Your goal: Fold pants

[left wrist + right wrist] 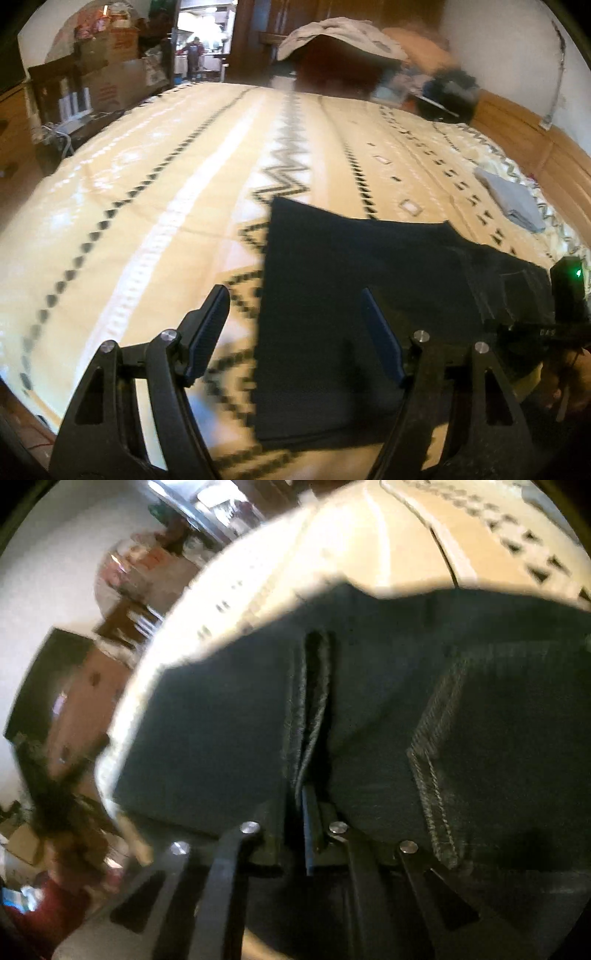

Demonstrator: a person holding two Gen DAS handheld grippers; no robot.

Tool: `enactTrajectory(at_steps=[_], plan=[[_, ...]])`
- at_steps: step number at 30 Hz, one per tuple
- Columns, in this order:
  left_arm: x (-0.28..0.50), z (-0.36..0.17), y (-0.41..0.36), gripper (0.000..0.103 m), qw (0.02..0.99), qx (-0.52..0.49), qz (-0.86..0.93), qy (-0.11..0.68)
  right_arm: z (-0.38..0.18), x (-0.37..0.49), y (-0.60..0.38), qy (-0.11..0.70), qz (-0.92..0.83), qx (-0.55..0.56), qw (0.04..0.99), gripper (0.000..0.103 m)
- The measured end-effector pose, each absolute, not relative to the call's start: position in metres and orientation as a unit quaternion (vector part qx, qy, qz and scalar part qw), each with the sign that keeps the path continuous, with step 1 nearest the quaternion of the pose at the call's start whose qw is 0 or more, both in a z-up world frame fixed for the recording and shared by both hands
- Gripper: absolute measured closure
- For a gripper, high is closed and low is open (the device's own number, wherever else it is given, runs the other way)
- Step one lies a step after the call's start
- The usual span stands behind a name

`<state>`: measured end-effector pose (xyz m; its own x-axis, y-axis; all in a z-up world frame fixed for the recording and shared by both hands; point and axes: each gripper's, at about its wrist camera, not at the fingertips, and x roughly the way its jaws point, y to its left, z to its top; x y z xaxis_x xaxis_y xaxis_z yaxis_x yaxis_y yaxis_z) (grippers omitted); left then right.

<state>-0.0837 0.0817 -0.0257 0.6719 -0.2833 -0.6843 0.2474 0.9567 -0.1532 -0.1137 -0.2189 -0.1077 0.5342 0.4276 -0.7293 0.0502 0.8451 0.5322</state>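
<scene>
Dark pants [369, 251] lie folded flat on a cream patterned blanket [147, 184], near its front edge. My left gripper [293, 295] hovers open over the pants' left edge, one finger above the blanket and the other above the dark cloth, with nothing pinched. In the right wrist view the pants [221, 720] fill the frame, showing a stitched pocket [480, 738] and a raised seam fold [314, 701]. My right gripper [310, 805] is shut on that fold of the pants, its tips buried in the fabric.
A folded grey cloth [511, 201] lies on the blanket at the right. Pillows and bedding [343, 40] are heaped at the far end. A wooden board [535, 140] runs along the right side. Cardboard boxes [110, 74] stand beyond the left edge. A black unit with a green light [567, 288] sits at the pants' right.
</scene>
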Motion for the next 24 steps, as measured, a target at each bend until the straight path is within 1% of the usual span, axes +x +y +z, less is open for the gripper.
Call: enactTrajectory(at_steps=[1,2,3,4,5,7,8,9,10,11,13,14,15,16,19,21,23,24], plan=[[-0.086,-0.025,0.088,0.030,0.916,-0.017,-0.139,0.377,-0.103,-0.114,-0.220,0.471,0.113,0.252,0.838,0.096],[-0.088,-0.023,0.093,0.031,0.918,-0.011,-0.132,0.373,-0.095,-0.115,-0.220,0.472,0.109,0.238,0.842,0.081],[-0.089,-0.022,0.097,0.031,0.920,-0.007,-0.127,0.371,-0.082,-0.119,-0.218,0.466,0.091,0.207,0.856,0.071],[-0.091,-0.021,0.103,0.031,0.921,-0.007,-0.125,0.368,-0.071,-0.122,-0.218,0.453,0.083,0.187,0.868,0.066],[-0.094,-0.020,0.109,0.031,0.921,-0.008,-0.126,0.368,-0.056,-0.128,-0.217,0.435,0.082,0.167,0.881,0.066],[-0.096,-0.021,0.109,0.034,0.917,-0.001,-0.145,0.371,-0.034,-0.135,-0.210,0.402,0.088,0.134,0.901,0.066],[-0.099,-0.023,0.104,0.039,0.910,0.003,-0.172,0.377,-0.029,-0.136,-0.204,0.394,0.103,0.124,0.905,0.066],[-0.100,-0.025,0.101,0.043,0.905,0.005,-0.187,0.382,-0.028,-0.134,-0.195,0.393,0.123,0.118,0.904,0.066],[-0.102,-0.028,0.096,0.046,0.897,0.008,-0.206,0.390,-0.031,-0.132,-0.187,0.399,0.138,0.117,0.899,0.068],[-0.103,-0.034,0.091,0.048,0.890,0.014,-0.218,0.401,-0.040,-0.128,-0.180,0.410,0.150,0.115,0.892,0.071],[-0.097,-0.053,0.090,0.048,0.879,0.034,-0.194,0.434,-0.077,-0.117,-0.166,0.461,0.164,0.116,0.864,0.071],[-0.094,-0.067,0.100,0.046,0.876,0.020,-0.184,0.445,-0.088,-0.114,-0.163,0.473,0.168,0.117,0.857,0.072],[-0.094,-0.069,0.107,0.046,0.876,-0.005,-0.192,0.441,-0.089,-0.118,-0.163,0.449,0.165,0.111,0.871,0.073],[-0.093,-0.069,0.116,0.046,0.876,-0.030,-0.192,0.441,-0.089,-0.116,-0.162,0.450,0.164,0.107,0.871,0.073],[-0.098,-0.058,0.125,0.047,0.885,-0.031,-0.177,0.430,-0.082,-0.118,-0.161,0.459,0.163,0.099,0.868,0.073],[-0.099,-0.053,0.139,0.048,0.894,-0.052,-0.153,0.419,-0.081,-0.120,-0.164,0.463,0.165,0.092,0.866,0.073],[-0.097,-0.050,0.154,0.051,0.901,-0.064,-0.118,0.413,-0.076,-0.116,-0.156,0.468,0.155,0.087,0.866,0.072],[-0.098,-0.047,0.155,0.055,0.903,-0.065,-0.118,0.407,-0.065,-0.114,-0.152,0.459,0.154,0.085,0.871,0.071]])
